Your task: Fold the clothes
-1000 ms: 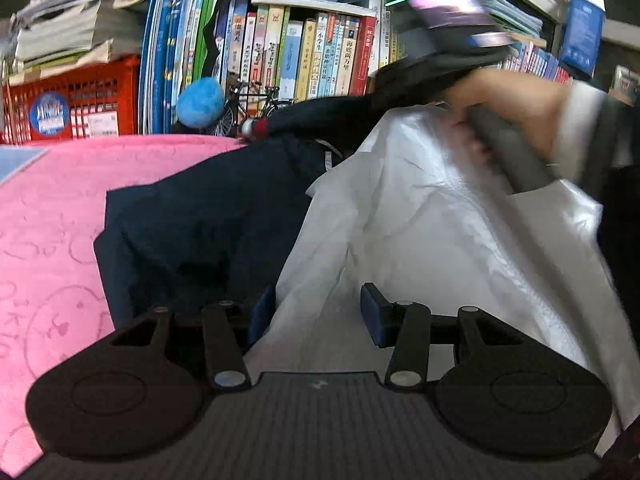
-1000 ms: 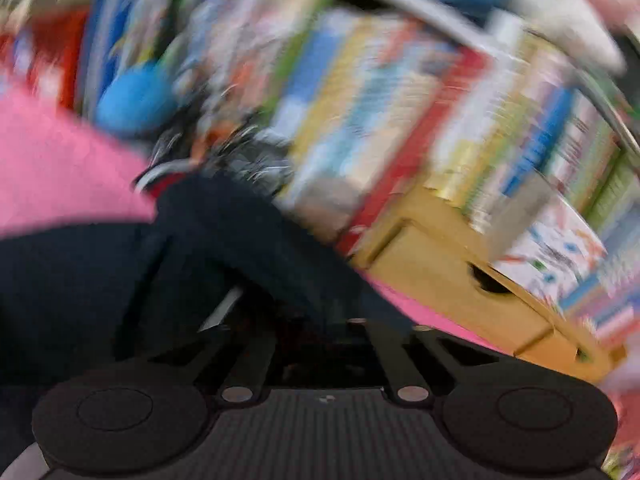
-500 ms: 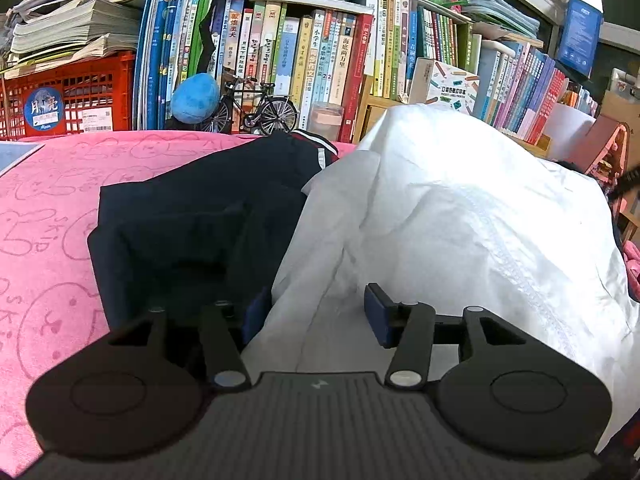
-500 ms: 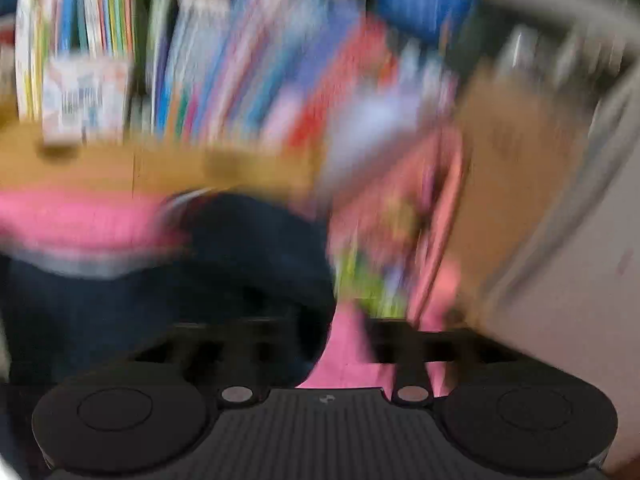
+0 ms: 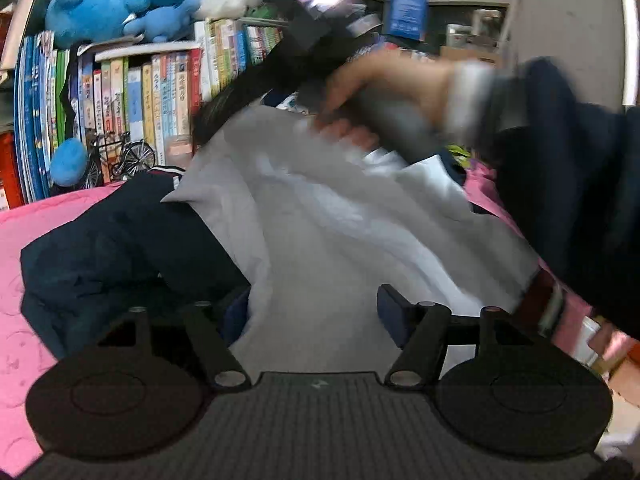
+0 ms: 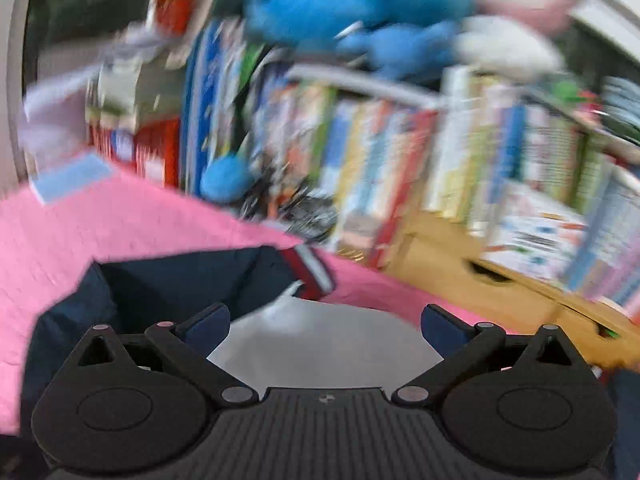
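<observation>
A navy jacket lies on the pink bed cover, turned back so its white lining shows. My left gripper is open, low over the near edge, with the lining lying between its fingers. A hand holds the blurred right gripper above the far side of the jacket. In the right wrist view, my right gripper stands open over the white lining, nothing held. The navy cloth and a red-and-white striped cuff lie just ahead of it.
A bookshelf packed with books runs along the far edge of the bed, with blue plush toys on top and a small model bicycle at its foot. A wooden drawer box sits at the right. A dark sleeve fills the right side.
The right gripper, out of the left view half a second ago, has swung back over the jacket. It held dark cloth a second ago and is now open. The left gripper has barely moved.
</observation>
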`<state>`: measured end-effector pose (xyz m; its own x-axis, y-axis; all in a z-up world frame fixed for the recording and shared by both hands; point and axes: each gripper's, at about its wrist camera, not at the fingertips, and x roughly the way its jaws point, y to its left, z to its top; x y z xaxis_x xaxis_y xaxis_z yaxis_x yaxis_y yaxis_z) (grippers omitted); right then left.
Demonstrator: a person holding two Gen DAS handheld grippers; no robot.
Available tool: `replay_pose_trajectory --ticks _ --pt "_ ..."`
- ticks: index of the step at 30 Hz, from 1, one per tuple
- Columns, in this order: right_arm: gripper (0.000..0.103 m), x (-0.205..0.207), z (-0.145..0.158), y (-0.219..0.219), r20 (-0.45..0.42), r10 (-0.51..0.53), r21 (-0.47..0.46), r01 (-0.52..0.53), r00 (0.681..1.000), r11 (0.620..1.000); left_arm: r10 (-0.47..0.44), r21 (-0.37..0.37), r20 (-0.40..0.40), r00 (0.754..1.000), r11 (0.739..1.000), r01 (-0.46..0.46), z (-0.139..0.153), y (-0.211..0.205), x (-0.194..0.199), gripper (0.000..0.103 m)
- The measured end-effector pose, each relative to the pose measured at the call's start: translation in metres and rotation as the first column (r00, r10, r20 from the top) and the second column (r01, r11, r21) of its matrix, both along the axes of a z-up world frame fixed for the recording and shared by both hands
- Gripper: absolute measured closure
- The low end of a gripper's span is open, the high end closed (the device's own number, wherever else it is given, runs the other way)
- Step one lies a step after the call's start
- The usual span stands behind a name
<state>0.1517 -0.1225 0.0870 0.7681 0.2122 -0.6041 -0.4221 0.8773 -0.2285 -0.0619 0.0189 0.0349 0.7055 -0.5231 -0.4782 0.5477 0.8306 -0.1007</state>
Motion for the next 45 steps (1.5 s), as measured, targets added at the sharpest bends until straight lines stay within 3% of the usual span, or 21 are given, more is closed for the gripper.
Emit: replay_pose_trajectory --ticks 2,3,4,6,7,10,13,15,19,20,21,23,25,28,30,32,34,36,39,41,45 --pt "0.021 -0.001 -0.02 0.001 -0.032 -0.015 -0.039 0.014 0.999 0.999 -0.002 -0.057 -0.015 1.0 0.998 0.001 0.008 0.019 -0.007 0.031" --pt "0.046 -0.007 -0.026 -0.008 -0.049 -0.027 -0.037 0.025 0.998 0.999 -0.003 -0.094 -0.025 1.0 0.996 0.0 0.011 0.03 -0.01 0.03" --pt "0.053 -0.013 -0.033 -0.017 -0.066 -0.038 -0.036 0.036 0.997 0.999 0.003 -0.142 -0.038 0.999 0.99 -0.008 0.013 0.041 -0.01 0.026" --pt "0.057 -0.026 -0.047 -0.036 -0.101 -0.061 -0.033 0.058 0.993 0.998 0.036 -0.224 -0.059 0.998 0.974 -0.048 0.021 0.062 -0.003 0.018" --pt "0.058 -0.032 -0.054 -0.046 -0.118 -0.072 -0.032 0.069 0.99 0.997 0.08 -0.225 -0.061 0.995 0.97 -0.092 0.025 0.068 0.004 0.016" --pt "0.058 -0.056 -0.067 -0.081 -0.165 -0.097 0.006 0.099 0.981 0.995 0.271 -0.14 -0.058 0.961 0.951 -0.277 0.034 0.075 0.042 0.01" --pt "0.056 -0.097 -0.072 -0.104 -0.158 -0.082 0.06 0.093 0.984 0.994 0.4 -0.099 -0.108 0.91 0.907 -0.41 0.028 0.078 0.09 0.0" --pt "0.054 -0.123 -0.08 -0.108 -0.127 -0.07 0.074 0.08 0.989 0.994 0.456 -0.073 -0.196 0.868 0.876 -0.476 0.016 0.079 0.125 0.0" --pt "0.054 -0.155 -0.092 -0.105 -0.034 -0.084 0.093 0.087 0.996 0.992 0.523 -0.005 -0.405 0.75 0.819 -0.574 -0.016 0.079 0.184 0.0" --pt "0.054 -0.158 -0.094 -0.104 -0.022 -0.086 0.093 0.088 0.996 0.992 0.527 -0.017 -0.437 0.729 0.805 -0.593 -0.023 0.077 0.193 0.001" --pt "0.054 -0.159 -0.093 -0.104 -0.02 -0.085 0.093 0.086 0.996 0.992 0.522 -0.032 -0.449 0.725 0.801 -0.597 -0.028 0.074 0.198 0.009" --pt "0.054 -0.157 -0.093 -0.105 -0.028 -0.087 0.11 0.089 0.996 0.99 0.463 -0.086 -0.49 0.739 0.818 -0.569 -0.031 0.066 0.204 0.073" --pt "0.053 -0.156 -0.093 -0.108 -0.036 -0.089 0.127 0.093 0.995 0.988 0.407 -0.17 -0.541 0.736 0.804 -0.57 -0.019 0.062 0.216 0.101" --pt "0.05 -0.153 -0.093 -0.107 -0.033 -0.092 0.139 0.096 0.995 0.986 0.335 -0.312 -0.473 0.814 0.801 -0.511 0.033 0.055 0.222 0.101" --pt "0.043 -0.158 -0.09 -0.109 -0.014 -0.08 0.163 0.081 0.997 0.983 0.291 -0.381 -0.369 0.883 0.819 -0.429 0.081 0.047 0.215 0.101" --pt "0.034 -0.166 -0.085 -0.114 0.026 -0.073 0.213 0.066 0.997 0.975 0.269 -0.419 -0.231 0.935 0.839 -0.346 0.125 0.044 0.197 0.101" --pt "0.018 -0.176 -0.078 -0.123 0.08 -0.072 0.283 0.047 0.994 0.958 0.28 -0.44 -0.081 0.957 0.851 -0.286 0.16 0.052 0.17 0.1" --pt "0.0 -0.189 -0.066 -0.132 0.127 -0.085 0.358 0.034 0.988 0.933 0.315 -0.458 0.01 0.949 0.845 -0.276 0.177 0.074 0.149 0.1" --pt "0.0 -0.201 -0.047 -0.144 0.17 -0.066 0.434 -0.015 0.983 0.901 0.432 -0.434 0.069 0.899 0.825 -0.363 0.178 0.118 0.13 0.099" --pt "0.0 -0.203 -0.039 -0.148 0.162 -0.061 0.438 -0.017 0.985 0.899 0.539 -0.378 0.016 0.842 0.783 -0.494 0.16 0.153 0.13 0.096" --pt "0.0 -0.199 -0.043 -0.143 0.112 -0.057 0.389 0.009 0.992 0.921 0.723 -0.161 -0.212 0.657 0.637 -0.754 0.091 0.214 0.147 0.09"
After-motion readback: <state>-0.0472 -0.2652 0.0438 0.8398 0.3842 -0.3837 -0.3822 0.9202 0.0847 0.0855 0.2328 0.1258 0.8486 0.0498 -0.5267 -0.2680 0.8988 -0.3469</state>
